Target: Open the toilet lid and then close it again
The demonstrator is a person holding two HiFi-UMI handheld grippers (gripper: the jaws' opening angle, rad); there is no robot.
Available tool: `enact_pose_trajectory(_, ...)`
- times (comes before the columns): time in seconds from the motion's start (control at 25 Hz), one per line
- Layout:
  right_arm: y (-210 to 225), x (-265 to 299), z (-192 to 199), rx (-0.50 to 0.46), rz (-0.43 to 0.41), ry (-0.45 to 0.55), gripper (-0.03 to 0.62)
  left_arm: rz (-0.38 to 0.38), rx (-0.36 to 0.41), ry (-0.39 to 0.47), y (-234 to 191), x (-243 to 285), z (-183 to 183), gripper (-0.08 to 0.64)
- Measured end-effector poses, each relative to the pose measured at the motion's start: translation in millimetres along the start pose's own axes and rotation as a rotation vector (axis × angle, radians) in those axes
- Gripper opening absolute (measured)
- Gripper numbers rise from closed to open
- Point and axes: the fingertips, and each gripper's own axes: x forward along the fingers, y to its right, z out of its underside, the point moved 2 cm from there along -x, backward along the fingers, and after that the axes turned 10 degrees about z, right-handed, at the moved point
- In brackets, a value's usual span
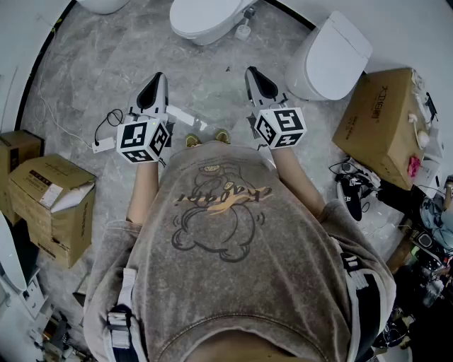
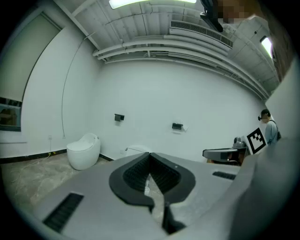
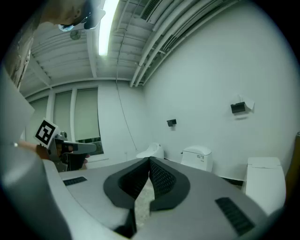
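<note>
From the head view, I hold both tools out in front of my chest, side by side and almost flat. I think that is a waiting pose, since nothing is close enough to touch. The grey-and-black left gripper and the grey-and-black right gripper each carry a white cube with black square marks. Under them is a grey stone floor with pale streaks — hard and shiny. Far ahead, between the two tools, sits a smooth white oval toilet with its lid down. I guess that is the one to open. It is well apart from both tools, so I would need to step closer. Another white toilet with a rounded top stands far right, also shut. Brown cardboard boxes sit near left, with more on the right.

In the left gripper view, the left gripper has its jaws pressed together. The black bumpy pads meet in a point with nothing between them. Far left, an egg-shaped white toilet stands by a plain white wall.

In the right gripper view, the right gripper is closed the same way and holds nothing — its pads look like rough rubber. A boxy white toilet stands by the far wall.
</note>
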Motion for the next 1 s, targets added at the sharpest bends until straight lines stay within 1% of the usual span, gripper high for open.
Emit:
enact_pose_trajectory(0.12,2.5,0.2,-1.9,0.011,-0.005,0.005,0.026,0.001,-0.001,-0.008,3.5,3.0,-0.2,0.009)
enact_pose_trajectory(0.28,7.2,8.1,-3.2,0.038,-0.037,0.021,0.028,-0.007,-0.010,-0.026,3.5,9.0,5.8,0.009)
enact_pose_trajectory(0.44,16.5,20.1,4.7,0.027,-0.069,0.004,0.028,-0.010,-0.016,-0.040,3.4,19.7,15.8,0.009)
enact_pose_trajectory(0.56,20.7,32.2,13.4,0.023,-0.077,-0.016,0.028,-0.013,-0.012,-0.048,-2.7,27.2,20.3,0.009)
enact_pose_trajectory(0.68,24.7,48.9,18.1,0.020,-0.075,-0.029,0.028,-0.018,-0.019,-0.050,-15.9,39.0,22.8,0.009)
enact_pose_trajectory(0.8,28.2,70.7,22.8,0.013,-0.069,-0.042,0.028,-0.005,-0.030,-0.057,-33.7,57.5,25.3,0.009)
enact_pose_trajectory(1.0,30.2,120.6,20.5,0.012,-0.053,-0.054,0.028,0.014,-0.031,-0.065,-76.1,95.9,17.3,0.009)
